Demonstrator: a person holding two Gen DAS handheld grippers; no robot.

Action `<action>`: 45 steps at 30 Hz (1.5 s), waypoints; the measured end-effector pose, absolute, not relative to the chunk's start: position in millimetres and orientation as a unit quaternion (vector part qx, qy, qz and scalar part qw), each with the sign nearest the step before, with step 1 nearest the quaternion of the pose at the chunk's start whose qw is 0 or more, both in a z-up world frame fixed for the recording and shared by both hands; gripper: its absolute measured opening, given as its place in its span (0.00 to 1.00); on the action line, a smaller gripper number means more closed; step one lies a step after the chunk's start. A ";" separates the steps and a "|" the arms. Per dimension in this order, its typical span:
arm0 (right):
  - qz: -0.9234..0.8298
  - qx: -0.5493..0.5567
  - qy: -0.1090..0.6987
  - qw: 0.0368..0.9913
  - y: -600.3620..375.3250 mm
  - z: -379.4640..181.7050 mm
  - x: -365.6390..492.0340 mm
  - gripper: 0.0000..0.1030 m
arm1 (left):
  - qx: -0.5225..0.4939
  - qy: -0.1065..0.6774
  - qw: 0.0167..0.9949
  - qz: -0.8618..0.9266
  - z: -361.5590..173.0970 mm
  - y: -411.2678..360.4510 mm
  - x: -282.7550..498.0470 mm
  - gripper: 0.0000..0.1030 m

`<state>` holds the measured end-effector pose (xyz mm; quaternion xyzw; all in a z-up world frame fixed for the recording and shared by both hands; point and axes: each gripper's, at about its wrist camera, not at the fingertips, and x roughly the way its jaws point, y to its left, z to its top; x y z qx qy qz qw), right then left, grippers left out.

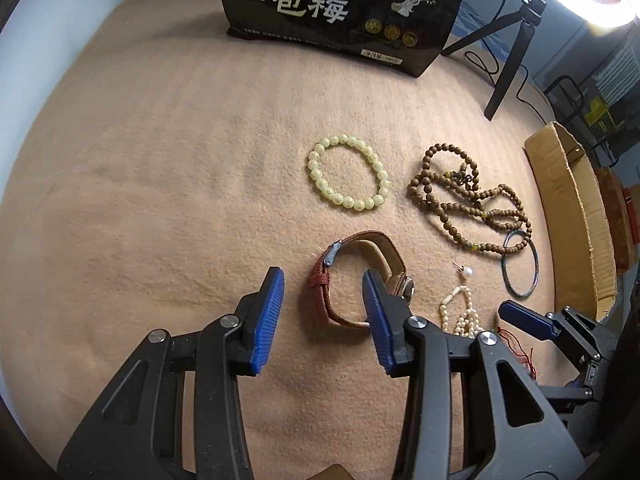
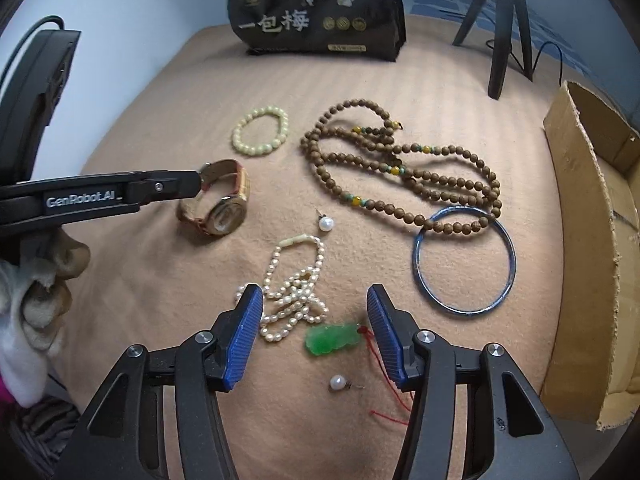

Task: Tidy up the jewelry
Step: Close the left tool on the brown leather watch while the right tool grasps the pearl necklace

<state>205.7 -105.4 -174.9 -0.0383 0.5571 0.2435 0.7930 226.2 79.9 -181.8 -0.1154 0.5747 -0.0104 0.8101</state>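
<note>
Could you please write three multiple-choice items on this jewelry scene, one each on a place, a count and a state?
1. Where does the blue bangle lie?
A. Inside the cardboard box
B. On the blanket, overlapped by the brown bead strand
C. Around the watch

2. How many loose pearl earrings show in the right wrist view?
A. One
B. Two
C. Four

3. How is the right gripper?
A. Open, the green pendant between its fingers
B. Shut on the pearl strand
C. Shut on the bangle

Answers: 1 B, the brown bead strand crosses its upper rim. 2 B, one and another. 3 A, the green pendant lies ungripped between the spread pads.
</note>
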 end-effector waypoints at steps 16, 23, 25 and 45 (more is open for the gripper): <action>0.251 -0.076 0.554 0.790 -89.3 -186.5 213.8 0.29 | -0.114 0.593 0.797 -0.007 -199.2 81.5 236.7 0.22; 0.267 -0.105 0.549 0.785 -79.4 -188.3 206.2 0.12 | -0.115 0.595 0.796 -0.002 -200.9 86.4 237.4 0.08; 0.270 -0.110 0.547 0.785 -77.5 -188.2 204.1 0.10 | -0.115 0.594 0.796 -0.002 -200.3 86.4 236.7 0.08; 0.267 -0.078 0.496 0.823 -97.2 -139.1 192.5 0.05 | -0.119 0.546 0.830 -0.008 -160.0 89.2 218.5 0.08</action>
